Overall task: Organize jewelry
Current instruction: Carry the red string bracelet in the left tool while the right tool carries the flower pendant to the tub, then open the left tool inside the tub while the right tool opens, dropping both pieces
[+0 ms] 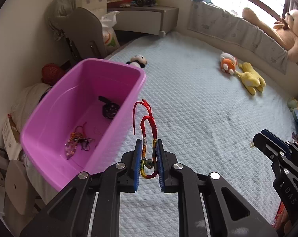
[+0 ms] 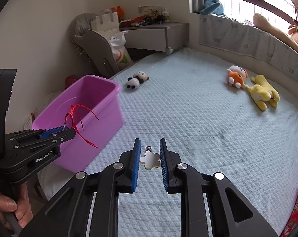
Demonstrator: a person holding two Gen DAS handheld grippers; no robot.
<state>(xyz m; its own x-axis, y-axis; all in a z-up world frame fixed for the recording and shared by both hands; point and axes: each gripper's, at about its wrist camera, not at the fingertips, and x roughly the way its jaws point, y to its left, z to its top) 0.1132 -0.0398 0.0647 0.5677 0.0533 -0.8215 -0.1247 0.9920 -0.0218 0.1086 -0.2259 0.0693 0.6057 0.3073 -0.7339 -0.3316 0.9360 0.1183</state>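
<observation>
My left gripper point(image 1: 149, 141) is shut on a rainbow and red cord bracelet point(image 1: 144, 146), whose loop and loose red ends stick up past the blue pads. It hangs just right of a pink tub point(image 1: 50, 138) holding a dark watch-like piece point(image 1: 109, 108) and tangled jewelry point(image 1: 76, 142). My right gripper point(image 2: 149, 141) is shut on a white flower-shaped pendant point(image 2: 150, 161) with a small dark clasp, above the bed. In the right wrist view the left gripper point(image 2: 70, 132) with the bracelet's red cord point(image 2: 79, 118) sits before the tub point(image 2: 101, 130). The right gripper point(image 1: 255, 140) shows at the left view's right edge.
A pale blue quilted mattress point(image 2: 198, 128) fills the middle. On it lie a panda plush point(image 2: 137, 80), an orange plush point(image 2: 235, 77) and a yellow plush point(image 2: 263, 92). A grey chair point(image 2: 101, 49) and low cabinet point(image 2: 158, 35) stand behind. A hand point(image 2: 10, 207) grips the left handle.
</observation>
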